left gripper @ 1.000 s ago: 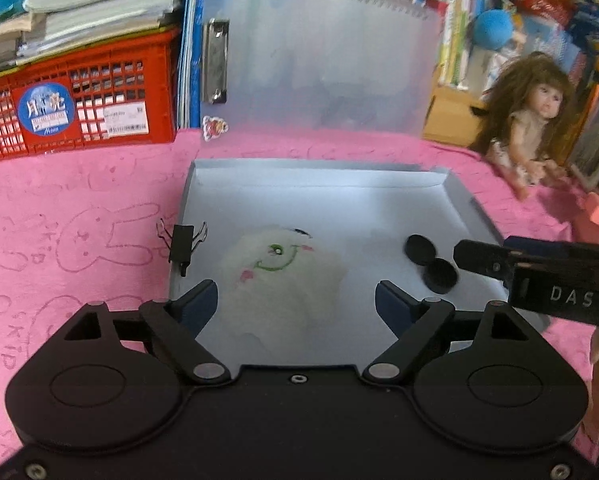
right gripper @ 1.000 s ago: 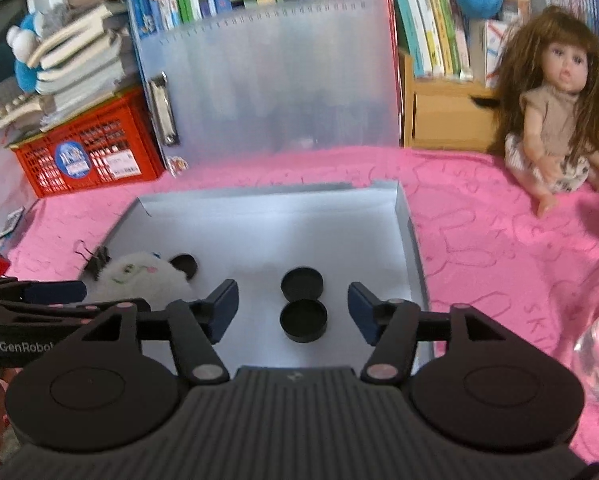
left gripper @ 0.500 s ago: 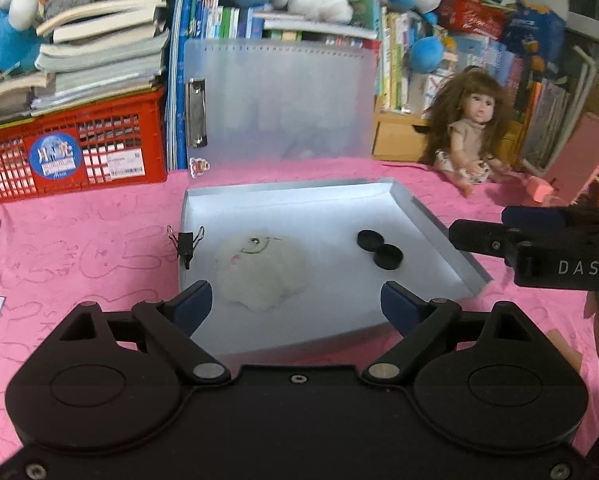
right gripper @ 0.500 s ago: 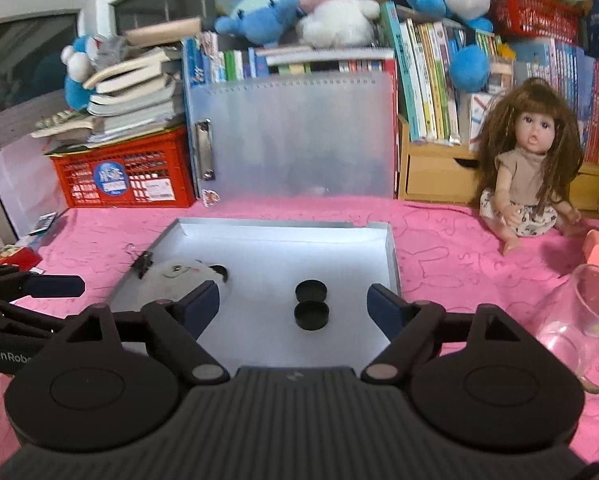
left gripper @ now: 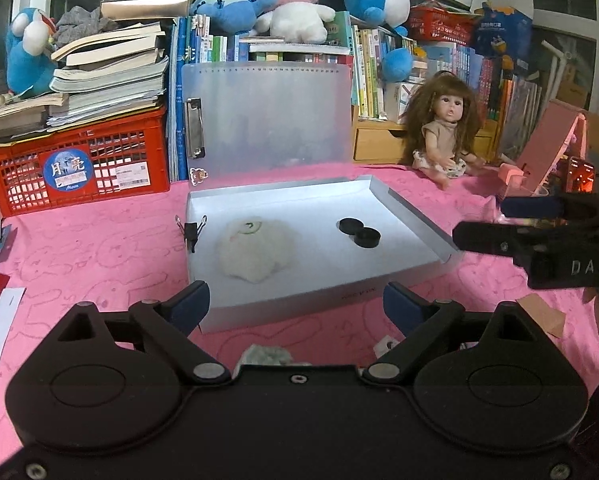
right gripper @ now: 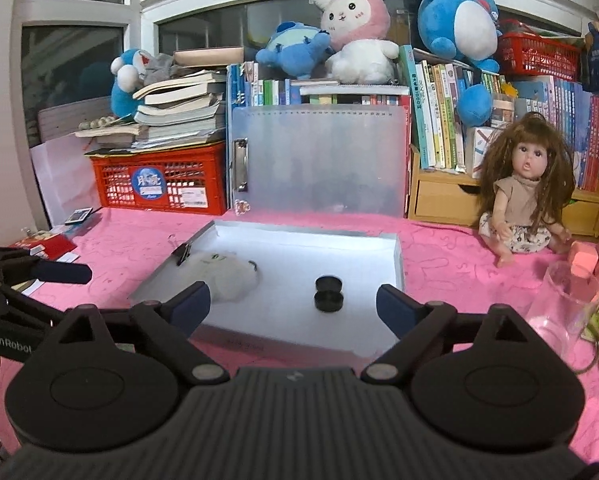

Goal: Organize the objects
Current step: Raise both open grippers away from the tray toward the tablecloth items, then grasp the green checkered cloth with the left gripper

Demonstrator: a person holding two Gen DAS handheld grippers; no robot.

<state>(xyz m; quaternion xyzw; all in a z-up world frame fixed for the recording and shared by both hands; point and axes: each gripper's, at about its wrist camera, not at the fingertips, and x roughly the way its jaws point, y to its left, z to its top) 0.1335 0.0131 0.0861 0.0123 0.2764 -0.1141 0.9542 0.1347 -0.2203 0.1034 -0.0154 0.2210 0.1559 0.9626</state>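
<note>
A shallow white box (left gripper: 415,216) (right gripper: 398,258) lies open on the pink cloth. In it lie a white fluffy plush (left gripper: 253,248) (right gripper: 227,272) and two black round caps (left gripper: 359,232) (right gripper: 328,292). A black binder clip (left gripper: 190,230) (right gripper: 182,253) sits on the box's left wall. My left gripper (left gripper: 295,306) is open and empty, hanging before the box's near edge. My right gripper (right gripper: 293,304) is open and empty, also short of the box. Each gripper shows in the other's view, the right one at the right (left gripper: 511,224), the left one at the left (right gripper: 55,272).
A translucent clipboard (left gripper: 267,120) leans on books behind the box. A red crate (left gripper: 79,164) stands back left, a doll (left gripper: 445,132) (right gripper: 525,196) back right. A clear glass (right gripper: 567,312) stands at the right. A small grey-green lump (left gripper: 267,354) lies under my left gripper.
Both grippers have pulled back and up from the box, so more of the table and shelf shows. The plush, caps and clip have stayed in place.
</note>
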